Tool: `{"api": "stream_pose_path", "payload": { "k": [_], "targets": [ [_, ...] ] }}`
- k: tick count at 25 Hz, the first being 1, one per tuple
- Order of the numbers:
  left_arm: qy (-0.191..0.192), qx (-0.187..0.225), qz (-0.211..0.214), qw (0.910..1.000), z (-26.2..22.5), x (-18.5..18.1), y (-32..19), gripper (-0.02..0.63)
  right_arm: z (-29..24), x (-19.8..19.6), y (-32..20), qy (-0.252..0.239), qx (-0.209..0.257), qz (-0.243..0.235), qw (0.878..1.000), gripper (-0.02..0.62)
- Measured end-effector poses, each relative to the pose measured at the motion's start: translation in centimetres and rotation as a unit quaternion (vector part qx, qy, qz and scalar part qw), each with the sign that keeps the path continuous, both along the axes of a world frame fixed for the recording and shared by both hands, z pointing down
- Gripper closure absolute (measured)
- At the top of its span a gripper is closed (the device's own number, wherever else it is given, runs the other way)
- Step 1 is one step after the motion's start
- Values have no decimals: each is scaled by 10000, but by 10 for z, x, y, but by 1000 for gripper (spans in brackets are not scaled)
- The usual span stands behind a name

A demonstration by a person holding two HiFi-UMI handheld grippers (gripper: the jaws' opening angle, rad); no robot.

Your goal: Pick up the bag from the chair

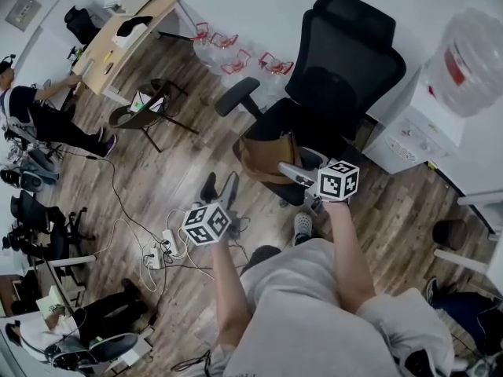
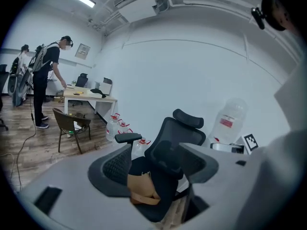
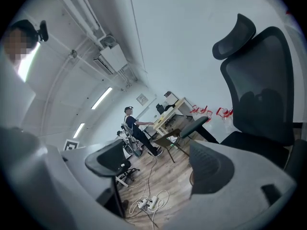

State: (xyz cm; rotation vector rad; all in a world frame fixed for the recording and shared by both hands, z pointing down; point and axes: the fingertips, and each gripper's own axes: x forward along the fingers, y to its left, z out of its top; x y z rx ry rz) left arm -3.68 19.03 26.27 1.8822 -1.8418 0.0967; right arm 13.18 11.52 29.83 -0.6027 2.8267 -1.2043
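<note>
Bag (image 2: 141, 188) ahead of left claw (image 1: 220, 188)

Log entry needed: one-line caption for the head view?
Left hand-held gripper and right hand-held gripper, both open and empty, hover near the brown bag on the black office chair.

Light grey short-sleeved T-shirt (image 1: 314, 320). Left hand-held gripper (image 1: 228, 187) and right hand-held gripper (image 1: 292, 171): grey moulded bodies, each carrying a white cube (image 1: 207, 223) printed with black square markers. Inner pads (image 2: 112, 169) dark, finely ribbed, with rounded ends. Small dark rectangular slots (image 2: 48, 199) in the grey.
</note>
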Motion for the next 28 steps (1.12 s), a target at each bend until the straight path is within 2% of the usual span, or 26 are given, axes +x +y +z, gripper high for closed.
{"api": "stream_pose_path", "payload": {
  "k": [6, 13, 15, 16, 19, 22, 28],
  "targets": [
    [3, -225, 111, 9997, 21, 6, -13, 310, 15, 6, -5, -195, -292, -106, 9993, 181],
    [229, -410, 139, 9988, 50, -10, -33, 317, 44, -10, -5, 289, -291, -316, 9987, 189],
    [239, -444, 156, 9986, 55, -18, -42, 326, 54, -14, -10, 410, -388, -375, 9977, 227],
    [249, -446, 154, 9986, 57, -24, -49, 327, 57, -16, -14, 418, -457, -348, 9975, 247],
    [329, -378, 67, 9987, 57, -49, -73, 327, 58, -27, -33, 438, -590, -119, 9972, 245],
    [379, -370, 22, 9986, 63, -78, -94, 327, 70, -43, -52, 704, -656, 96, 9953, 235],
    [454, -678, 414, 9958, 93, -120, -125, 327, 98, -75, -84, 1295, -941, 343, 9865, 213]
  ]
}}
